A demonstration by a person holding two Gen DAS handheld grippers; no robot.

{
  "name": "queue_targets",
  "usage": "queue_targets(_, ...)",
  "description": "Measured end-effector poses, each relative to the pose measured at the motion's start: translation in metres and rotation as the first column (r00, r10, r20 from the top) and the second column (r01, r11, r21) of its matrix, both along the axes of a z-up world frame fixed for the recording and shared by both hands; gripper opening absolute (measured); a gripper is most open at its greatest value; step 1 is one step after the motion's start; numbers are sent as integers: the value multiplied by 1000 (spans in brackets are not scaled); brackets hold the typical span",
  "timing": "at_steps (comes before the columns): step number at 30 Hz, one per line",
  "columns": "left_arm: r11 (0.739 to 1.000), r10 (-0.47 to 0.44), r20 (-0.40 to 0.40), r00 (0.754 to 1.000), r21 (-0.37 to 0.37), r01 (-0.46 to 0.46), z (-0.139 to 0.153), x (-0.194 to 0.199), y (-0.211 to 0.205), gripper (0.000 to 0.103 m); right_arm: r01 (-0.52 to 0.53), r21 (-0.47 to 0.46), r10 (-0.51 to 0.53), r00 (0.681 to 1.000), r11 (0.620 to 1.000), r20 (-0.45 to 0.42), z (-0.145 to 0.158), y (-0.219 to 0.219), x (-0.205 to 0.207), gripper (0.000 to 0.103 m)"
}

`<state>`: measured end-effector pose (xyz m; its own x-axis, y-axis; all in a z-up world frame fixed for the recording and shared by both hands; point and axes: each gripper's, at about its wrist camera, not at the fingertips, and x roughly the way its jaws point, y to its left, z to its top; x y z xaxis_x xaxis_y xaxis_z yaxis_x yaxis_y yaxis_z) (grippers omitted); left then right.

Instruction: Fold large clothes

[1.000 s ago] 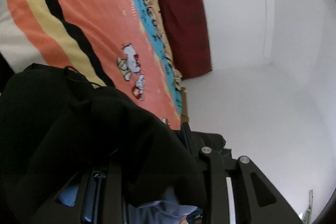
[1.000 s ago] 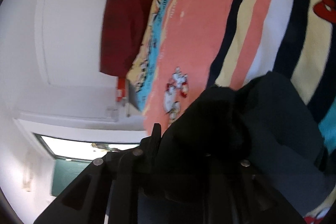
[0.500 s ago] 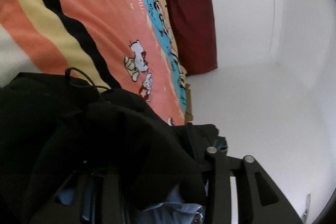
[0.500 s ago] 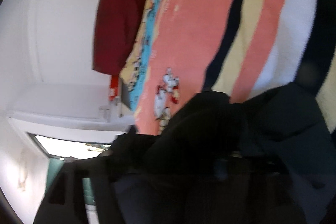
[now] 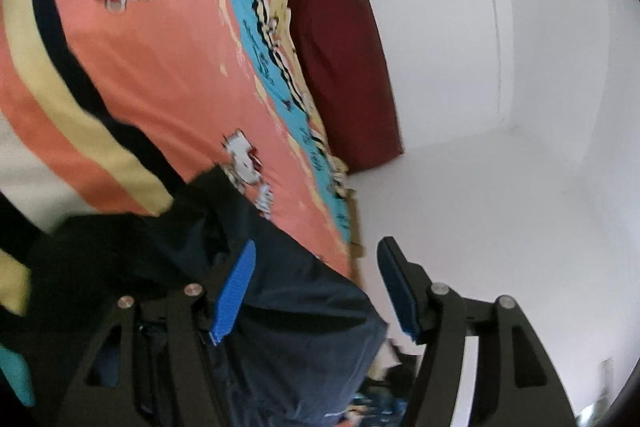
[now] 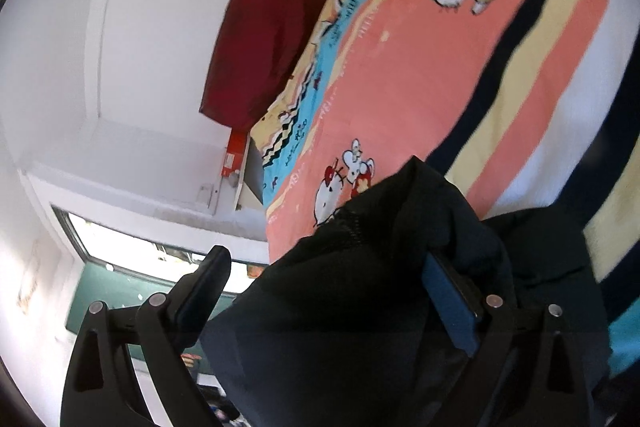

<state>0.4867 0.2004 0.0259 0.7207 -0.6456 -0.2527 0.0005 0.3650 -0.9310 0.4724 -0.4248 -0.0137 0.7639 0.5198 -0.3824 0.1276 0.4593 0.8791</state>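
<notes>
garment (image 5: pixel 304 327) on blanket (image 5: pixel 160 87), at bed's near end | left tongs (image 5: pixel 316 291) spread wide over garment | right tongs (image 6: pixel 328 295) spread, garment between fingers | cushion (image 5: pixel 344 67) at bed's far end, against wall (image 5: pixel 520 187)

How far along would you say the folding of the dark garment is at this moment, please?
Done: the dark garment lies bunched at the near edge of the striped blanket. In hand: nothing; the left gripper and right gripper are both open, cloth lying loose between the fingers. Left: no neat fold shows, so the folding itself seems largely ahead.
</notes>
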Motion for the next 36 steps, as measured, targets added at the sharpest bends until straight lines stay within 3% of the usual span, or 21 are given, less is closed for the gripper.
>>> queue_targets(3, 986, -11, -5, 1000, 167, 11, 28, -22, -7, 62, -15, -78, 17, 1000, 997, 25, 21, 10, -17, 94)
queue_targets(7, 941, -60, 13, 998, 335, 52, 51, -55, -34, 62, -55, -212, 70, 996, 976, 60, 46, 36, -49, 94)
queue_targets(10, 891, -113, 17, 993, 444, 94, 55, -78, -66, 62, -88, -316, 116, 991, 945, 70, 52, 64, -75, 94)
queue_targets(13, 842, -162, 20, 987, 525, 127, 46, -96, -102, 62, -112, -429, 157, 985, 896, 71, 50, 95, -97, 94)
queue_targets(17, 750, -234, 26, 972, 641, 163, 31, -108, -150, 62, -166, -590, 246, 968, 790, 57, 37, 144, -105, 94)
queue_targets(22, 623, -298, -53, 953, 745, 236, 6, -71, -203, 62, -209, -670, 287, 958, 712, 6, 12, 168, -72, 94)
queue_targets(26, 524, -286, -115, 951, 812, 255, -5, -18, -228, 62, -228, -701, 285, 958, 676, -36, 7, 169, -27, 94)
queue_targets(29, 477, -273, -156, 949, 835, 274, -6, 19, -239, 64, -271, -715, 304, 949, 645, -86, 9, 169, 8, 95)
queue_targets(31, 431, -244, -191, 951, 857, 283, -12, 45, -246, 66, -286, -738, 297, 947, 612, -121, 9, 170, 32, 96)
queue_targets(34, 393, -217, -226, 950, 870, 297, -22, 72, -255, 71, -307, -750, 278, 945, 586, -171, 2, 173, 63, 98)
queue_targets(36, 386, -198, -240, 950, 872, 301, -31, 90, -252, 73, -326, -756, 265, 942, 567, -207, -6, 177, 79, 102)
